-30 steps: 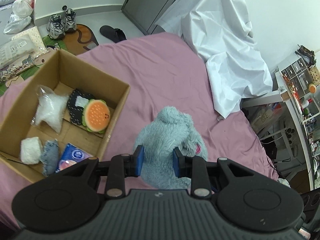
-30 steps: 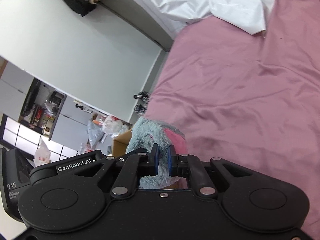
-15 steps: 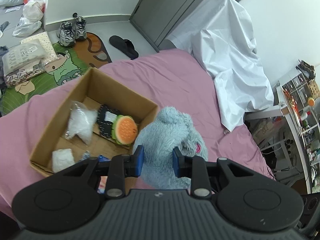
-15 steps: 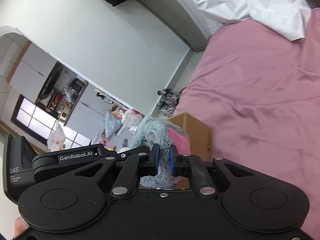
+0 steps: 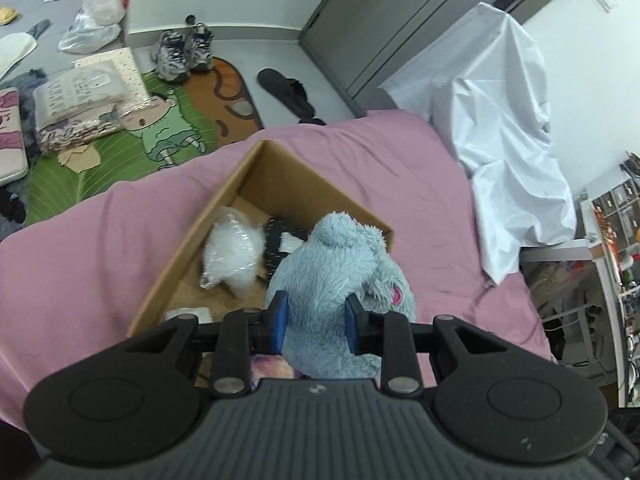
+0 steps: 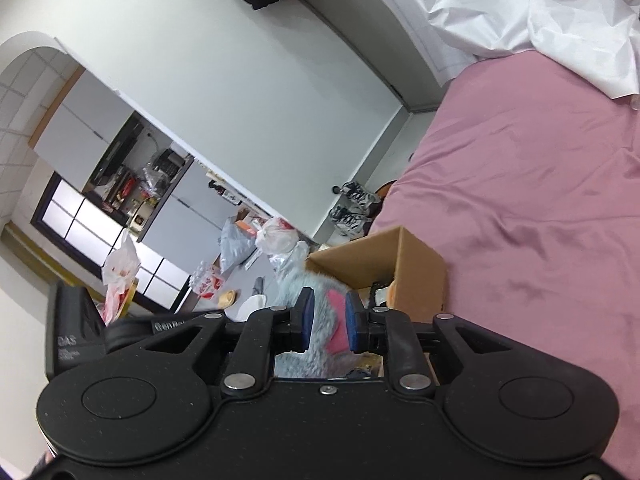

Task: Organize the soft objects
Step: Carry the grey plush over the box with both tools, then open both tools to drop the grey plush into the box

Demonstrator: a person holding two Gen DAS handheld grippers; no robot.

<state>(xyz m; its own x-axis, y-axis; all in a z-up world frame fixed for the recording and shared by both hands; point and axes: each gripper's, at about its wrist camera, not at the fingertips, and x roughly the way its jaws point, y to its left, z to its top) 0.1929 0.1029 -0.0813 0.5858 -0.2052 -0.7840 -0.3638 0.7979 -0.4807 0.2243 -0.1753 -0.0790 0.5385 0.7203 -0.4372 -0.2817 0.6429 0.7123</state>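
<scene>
Over the cardboard box (image 5: pixel 280 184), the left gripper (image 5: pixel 316 322) clenches the grey plush toy (image 5: pixel 340 276), light, squashy, best held mid-body; the right gripper (image 6: pixel 327 322) jaws are opening around its pink ear.

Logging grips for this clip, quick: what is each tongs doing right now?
Left tongs: closed on the plush, above the box.
Right tongs: jaws opening, the plush's pink ear between them.

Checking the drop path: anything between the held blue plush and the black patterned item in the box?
Left wrist view: blue plush overlaps black patterned item directly; nothing shows between them.
</scene>
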